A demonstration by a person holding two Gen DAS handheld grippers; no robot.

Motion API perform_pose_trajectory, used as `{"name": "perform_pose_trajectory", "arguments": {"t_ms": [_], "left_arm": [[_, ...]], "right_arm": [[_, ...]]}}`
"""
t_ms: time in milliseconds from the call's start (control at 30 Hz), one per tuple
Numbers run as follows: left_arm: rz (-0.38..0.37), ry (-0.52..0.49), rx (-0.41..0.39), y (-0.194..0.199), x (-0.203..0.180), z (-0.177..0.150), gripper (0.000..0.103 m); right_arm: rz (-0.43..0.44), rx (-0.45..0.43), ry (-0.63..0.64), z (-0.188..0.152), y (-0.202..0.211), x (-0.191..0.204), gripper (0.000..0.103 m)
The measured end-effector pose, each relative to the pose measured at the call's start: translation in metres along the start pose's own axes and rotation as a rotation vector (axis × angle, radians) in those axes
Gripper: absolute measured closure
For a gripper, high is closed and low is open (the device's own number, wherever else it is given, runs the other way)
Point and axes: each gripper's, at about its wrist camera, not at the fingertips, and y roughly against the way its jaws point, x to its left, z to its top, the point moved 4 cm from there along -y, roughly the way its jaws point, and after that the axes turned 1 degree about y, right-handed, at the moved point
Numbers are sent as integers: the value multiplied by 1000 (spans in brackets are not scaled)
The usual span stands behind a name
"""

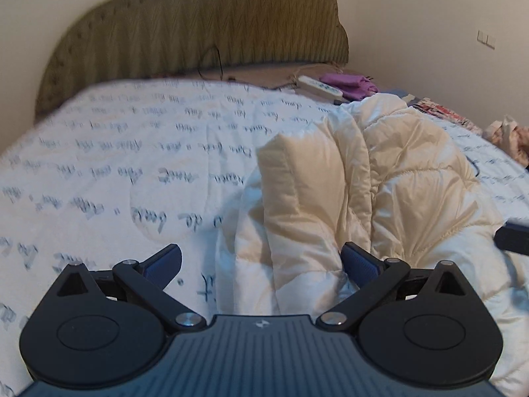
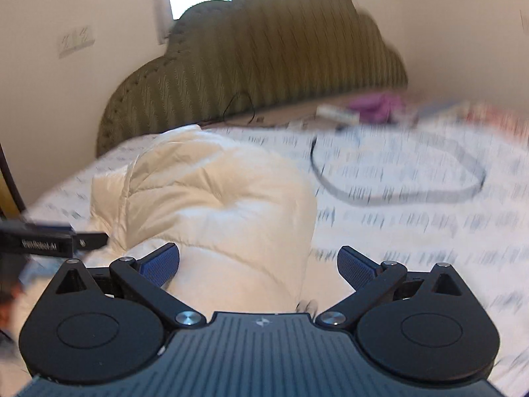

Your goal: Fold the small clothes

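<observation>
A cream quilted puffer jacket point(image 1: 380, 178) lies bunched on the white bedspread with blue script point(image 1: 115, 152). My left gripper point(image 1: 261, 264) is open, its jaws spread wide over the jacket's near left edge, with a folded sleeve between them. My right gripper point(image 2: 258, 264) is open too, over the jacket's near right edge point(image 2: 215, 205). Nothing is held in either. The right gripper's tip shows at the right edge of the left wrist view point(image 1: 512, 235); the left gripper shows at the left of the right wrist view point(image 2: 49, 241).
A padded olive headboard point(image 1: 198, 26) stands at the back. A white power strip point(image 1: 319, 87) and purple cloth point(image 1: 350, 84) lie near it. A dark cable loop point(image 2: 396, 172) lies on the bedspread to the right. More cloth point(image 1: 509, 132) sits far right.
</observation>
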Motion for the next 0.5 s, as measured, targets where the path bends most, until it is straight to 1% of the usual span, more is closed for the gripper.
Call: {"name": "perform_pose_trajectory", "arguments": {"t_ms": [67,100,167,200,300,367,433,467,500], "left_arm": [[-72,58,67,-6,9,-4,0],[-112,94,100,-11,14,-7,0],[-166,147,140,-19,21,-12,0],[-181,160,145,-22,23,-14,0],[-182,150,141,-27,20,-17,0],[-161,113,130,-29,12,-17,0],[-145,87,126,-32,3,-18,0],[-136,77,126,-33,-3,-18,0],[-129,70,125,-32,-8,-18,0]], "right_arm": [[121,86,-196,-8,-12,-20,0],[199,141,-310,-14,-22,-28,0],[312,210,-465,-25,-41,-38,0],[358,228,-500,-29,-50,-39,0],[457,234,-532,-36,-72,-36,1],[460,220,-538,-35,-76,-34,3],[450,215,-520,-33,-73,-31,10],[448,209,-514,-31,-69,-32,17],[447,202,-514,-31,-66,-32,27]]}}
